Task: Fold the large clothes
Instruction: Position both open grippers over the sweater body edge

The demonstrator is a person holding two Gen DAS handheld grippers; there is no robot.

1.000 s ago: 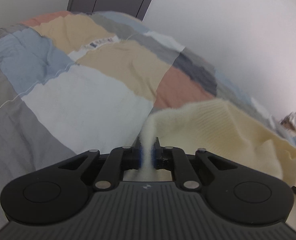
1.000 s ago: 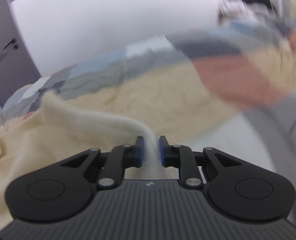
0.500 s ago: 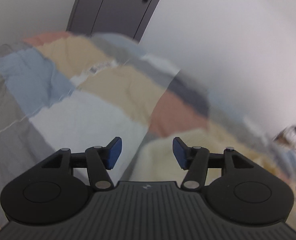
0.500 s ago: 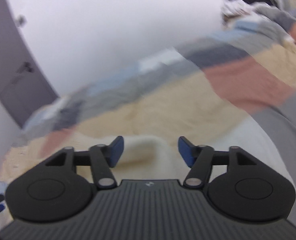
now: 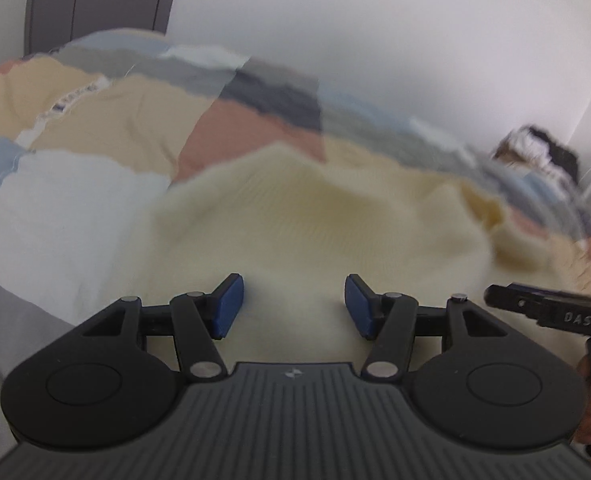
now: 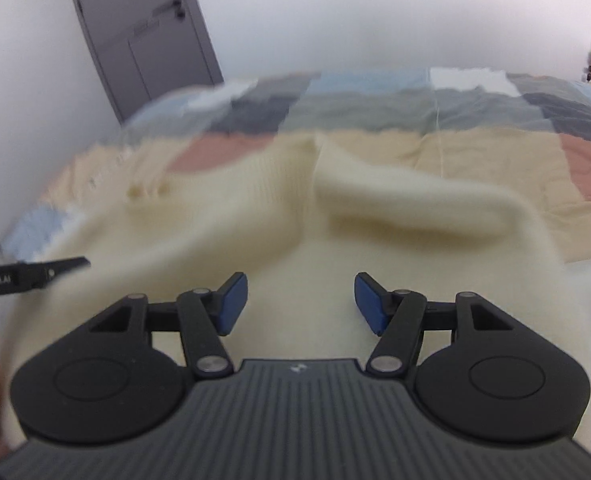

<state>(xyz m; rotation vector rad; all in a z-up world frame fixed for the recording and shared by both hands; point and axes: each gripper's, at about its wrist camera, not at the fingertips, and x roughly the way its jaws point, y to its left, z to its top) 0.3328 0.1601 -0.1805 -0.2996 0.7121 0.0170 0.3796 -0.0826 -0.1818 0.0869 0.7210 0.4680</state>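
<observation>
Your left gripper (image 5: 293, 306) had its jaws standing wide with nothing between the blue pads (image 5: 226, 306); they had just been opening, and the cloth they pinched a moment before was out of them. The sweater (image 5: 315, 216) lay on the bed (image 5: 67, 196), filling the centre of the left view just beyond and under the pads, without touching either one that you could see. Its far edge ran across the pink and tan patches of the quilt, toward the upper middle of the frame.

Your right gripper (image 6: 300, 304) also stood with jaws wide and empty; they had opened and then eased back very slightly. In the right view the sweater (image 6: 255, 216) spread from the lower left to the right edge, with a thick rolled fold rising in the upper right of the cloth, well beyond the pads (image 6: 369, 304).

Each gripper showed at the edge of the other's view: the right one (image 5: 551, 312) at the left view's right side, the left one (image 6: 27, 276) at the right view's left side.

A grey door (image 6: 143, 32) stood in the upper left.
</observation>
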